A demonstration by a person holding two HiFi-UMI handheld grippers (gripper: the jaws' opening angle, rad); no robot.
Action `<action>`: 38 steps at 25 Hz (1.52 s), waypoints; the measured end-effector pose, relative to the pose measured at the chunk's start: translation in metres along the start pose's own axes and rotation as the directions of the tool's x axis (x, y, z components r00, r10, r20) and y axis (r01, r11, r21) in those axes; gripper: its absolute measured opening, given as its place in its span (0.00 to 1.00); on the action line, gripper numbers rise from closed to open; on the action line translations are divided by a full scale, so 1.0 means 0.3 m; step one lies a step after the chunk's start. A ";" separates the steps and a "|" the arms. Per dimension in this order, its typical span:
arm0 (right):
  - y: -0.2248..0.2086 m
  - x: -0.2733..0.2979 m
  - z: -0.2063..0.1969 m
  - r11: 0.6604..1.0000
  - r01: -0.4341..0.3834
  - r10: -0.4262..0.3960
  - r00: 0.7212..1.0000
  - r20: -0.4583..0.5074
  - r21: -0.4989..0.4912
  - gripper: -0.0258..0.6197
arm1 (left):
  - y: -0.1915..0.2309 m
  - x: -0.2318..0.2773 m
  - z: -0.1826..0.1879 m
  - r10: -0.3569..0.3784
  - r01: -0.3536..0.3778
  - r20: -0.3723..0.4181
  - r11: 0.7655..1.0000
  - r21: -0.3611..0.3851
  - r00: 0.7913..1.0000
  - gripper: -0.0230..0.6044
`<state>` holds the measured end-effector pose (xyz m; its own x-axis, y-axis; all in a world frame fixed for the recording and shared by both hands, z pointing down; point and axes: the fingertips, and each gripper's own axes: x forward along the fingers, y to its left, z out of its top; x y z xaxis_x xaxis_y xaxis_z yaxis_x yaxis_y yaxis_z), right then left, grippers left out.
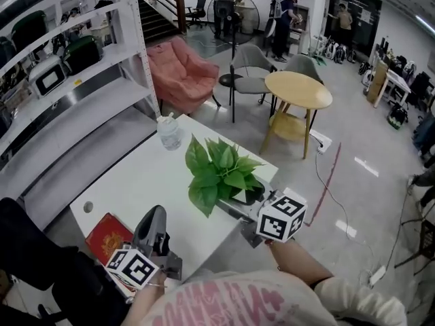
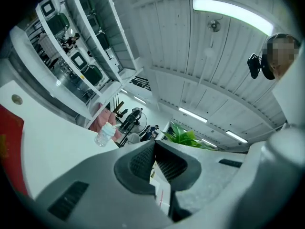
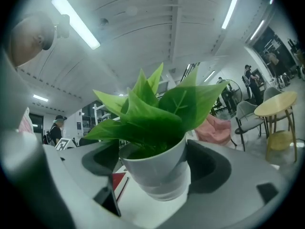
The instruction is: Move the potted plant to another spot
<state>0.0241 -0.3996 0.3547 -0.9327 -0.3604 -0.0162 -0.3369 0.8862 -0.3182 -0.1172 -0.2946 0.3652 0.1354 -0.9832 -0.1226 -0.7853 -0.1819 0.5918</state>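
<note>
Two grippers are in our hands over the white surface (image 1: 136,182). The right gripper (image 1: 250,197) has its jaws spread wide and pressed against both sides of the white pot of the potted plant (image 1: 221,172). The plant leans at the surface's near right edge. Well to the left of the plant, the left gripper (image 1: 155,214) has its jaws closed together on nothing. A water bottle (image 1: 168,132) stands beyond the plant, and a red book (image 1: 107,238) lies to its near left.

White pot (image 3: 159,173) — smooth plastic, slight sheen. Leaves (image 3: 147,113) glossy, waxy. Counter (image 1: 136,175) — matt white, smooth. Bottle (image 1: 168,133) clear plastic. Round table (image 1: 298,89) pale wood.
</note>
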 end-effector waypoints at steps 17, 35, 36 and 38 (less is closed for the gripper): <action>-0.030 0.332 -0.197 0.987 -0.148 0.158 0.970 -0.184 0.069 0.75 | 0.258 0.026 0.057 0.167 -0.165 0.070 0.986 -0.037 0.983 0.04; 0.016 0.847 -0.411 0.930 -0.337 0.366 0.879 -0.306 0.146 0.74 | 0.615 -0.020 0.099 0.375 -0.370 0.086 0.927 -0.067 0.923 0.04; 0.021 0.867 -0.427 0.928 -0.345 0.372 0.871 -0.319 0.142 0.74 | 0.626 -0.024 0.093 0.382 -0.377 0.085 0.923 -0.071 0.920 0.04; 0.033 0.903 -0.455 0.922 -0.363 0.387 0.856 -0.343 0.135 0.74 | 0.644 -0.032 0.084 0.396 -0.390 0.083 0.918 -0.077 0.915 0.04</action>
<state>-0.2495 -0.4488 0.4765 -0.9728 0.1348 0.1882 0.0456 0.9086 -0.4152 -0.2853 -0.3199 0.4607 -0.2367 -0.9699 0.0562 -0.7270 0.2153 0.6520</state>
